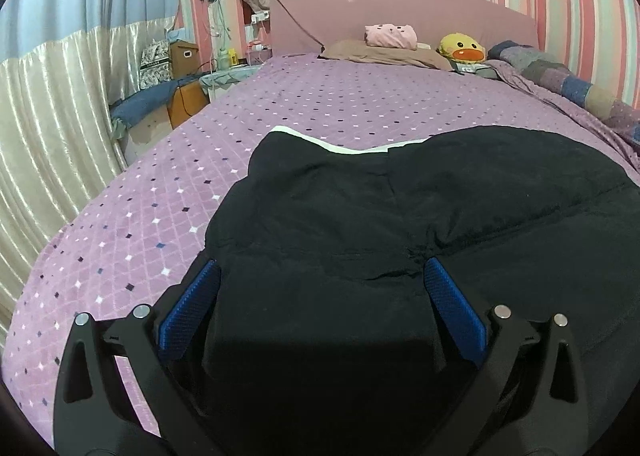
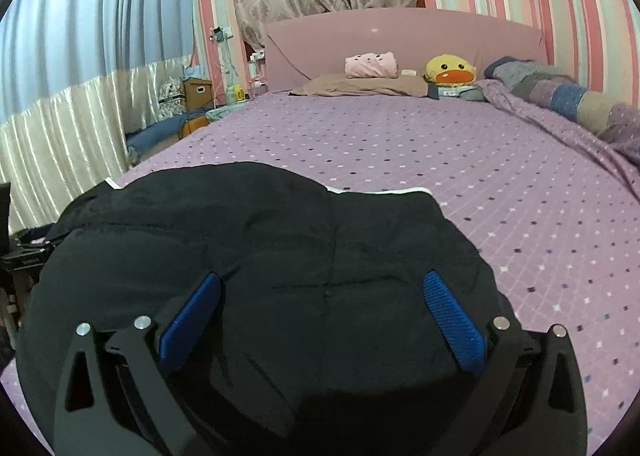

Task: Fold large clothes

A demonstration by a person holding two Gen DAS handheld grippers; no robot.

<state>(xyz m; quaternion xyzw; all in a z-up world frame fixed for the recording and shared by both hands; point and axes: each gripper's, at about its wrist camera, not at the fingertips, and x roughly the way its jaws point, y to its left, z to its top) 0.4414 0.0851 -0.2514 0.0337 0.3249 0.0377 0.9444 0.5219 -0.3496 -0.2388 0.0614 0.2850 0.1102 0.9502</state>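
A large black padded garment [image 1: 400, 224] lies spread on the purple bedspread [image 1: 160, 192], with a strip of white lining showing at its far edge. My left gripper [image 1: 322, 268] stands open over the garment's near left part, blue pads wide apart, black cloth between and under them. In the right wrist view the same black garment [image 2: 280, 240] fills the lower left, and my right gripper [image 2: 322, 280] is open over its near right part. Neither gripper pinches the cloth.
The purple bedspread [image 2: 520, 196] stretches bare to the far side and right. At the pink headboard [image 2: 400, 36] lie a brown pillow, a pink cushion [image 2: 372, 65] and a yellow duck toy [image 2: 450, 71]. A patchwork quilt [image 2: 560, 96] runs along the right wall. Boxes [image 1: 182, 56] stand left of the bed.
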